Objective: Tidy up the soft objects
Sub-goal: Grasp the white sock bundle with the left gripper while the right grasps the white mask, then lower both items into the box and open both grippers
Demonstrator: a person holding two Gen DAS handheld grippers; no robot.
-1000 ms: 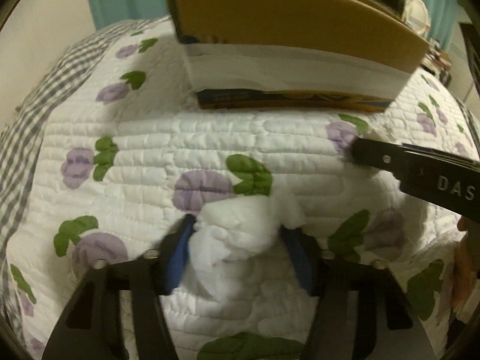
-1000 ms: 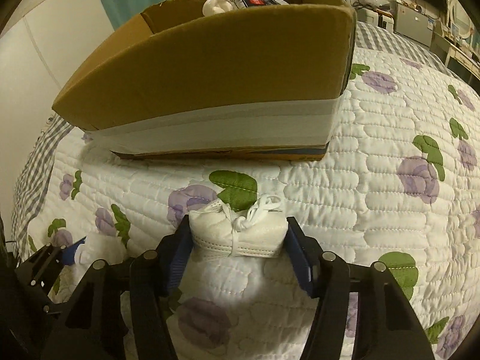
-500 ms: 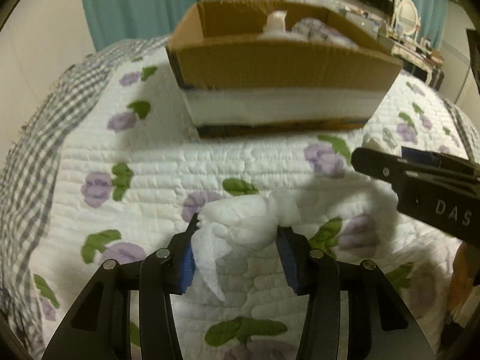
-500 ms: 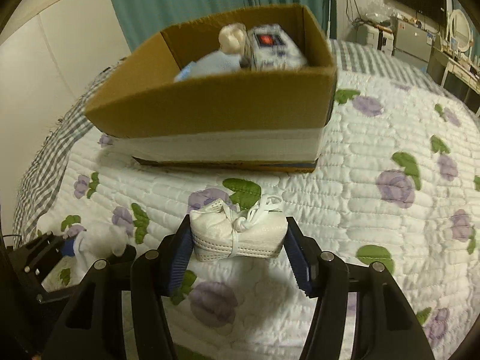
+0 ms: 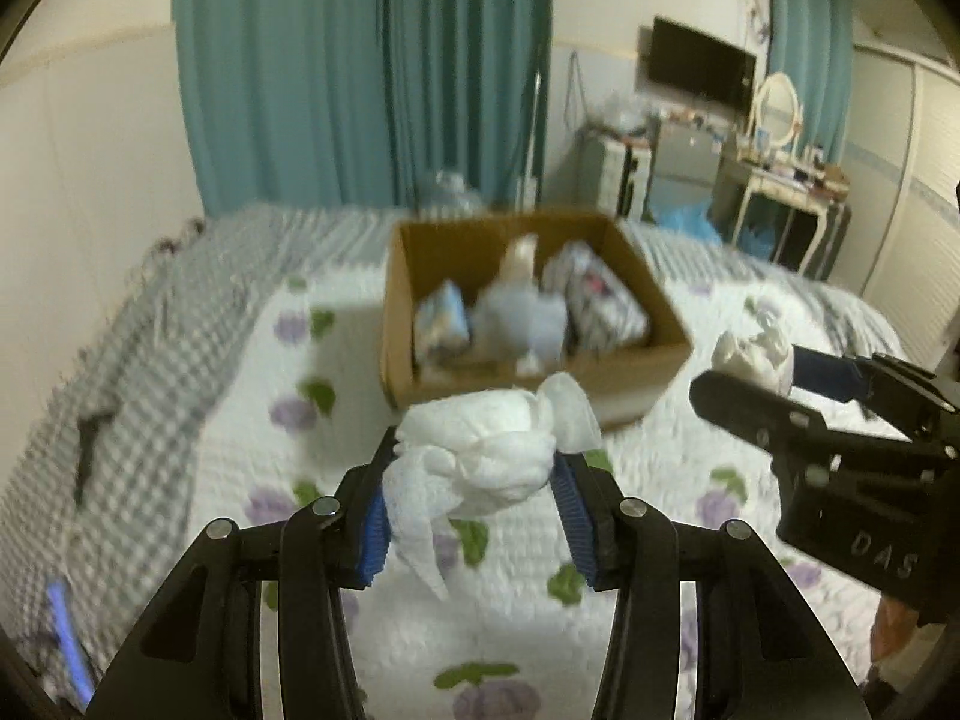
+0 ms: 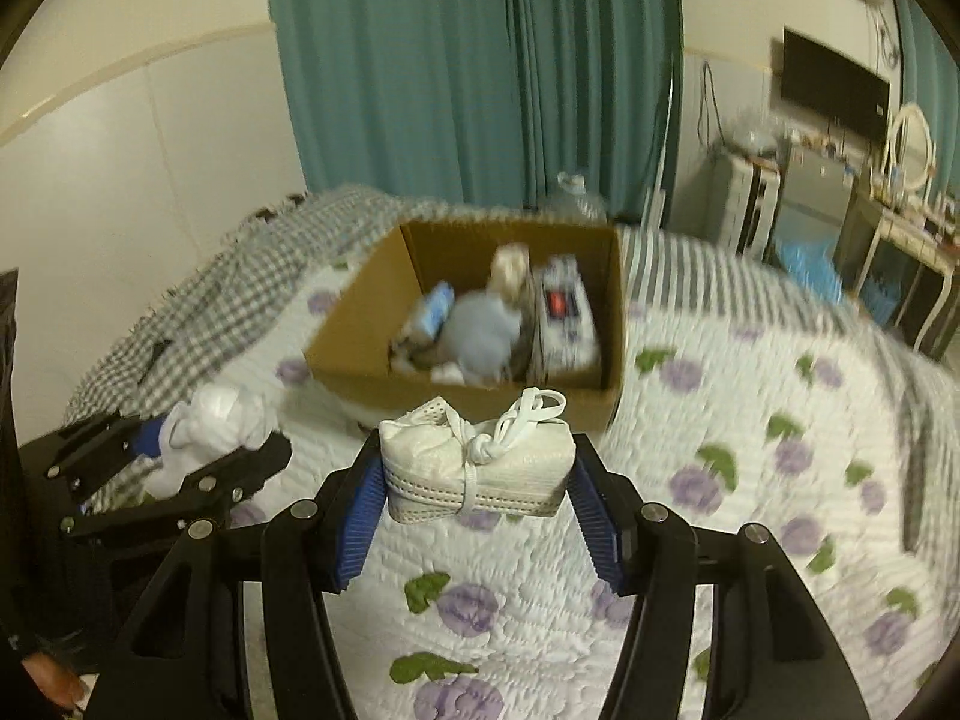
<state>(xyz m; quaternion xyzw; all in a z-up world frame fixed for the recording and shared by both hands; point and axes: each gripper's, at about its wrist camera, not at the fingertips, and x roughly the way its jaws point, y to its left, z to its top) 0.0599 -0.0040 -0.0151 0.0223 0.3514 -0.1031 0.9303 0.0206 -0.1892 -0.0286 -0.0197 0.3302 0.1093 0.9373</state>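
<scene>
My left gripper (image 5: 477, 468) is shut on a crumpled white tissue wad (image 5: 486, 450), held above the bed in front of the cardboard box (image 5: 540, 381). My right gripper (image 6: 477, 480) is shut on a folded white face mask bundle (image 6: 480, 468) tied with its straps, also raised short of the box (image 6: 372, 336). The open box holds a pale blue plush (image 6: 480, 333), a cream soft toy and printed packs. Each gripper shows in the other's view: the right (image 5: 774, 378) and the left (image 6: 204, 438).
The box sits on a white quilt (image 6: 750, 420) with purple flowers and green leaves, over a grey checked blanket (image 5: 120, 360) at the left. Teal curtains, a wall TV, a dresser with an oval mirror (image 5: 777, 108) and clutter stand beyond the bed.
Both grippers have risen well above the quilt with their loads. The views now look down into the open box instead of at its side wall.
</scene>
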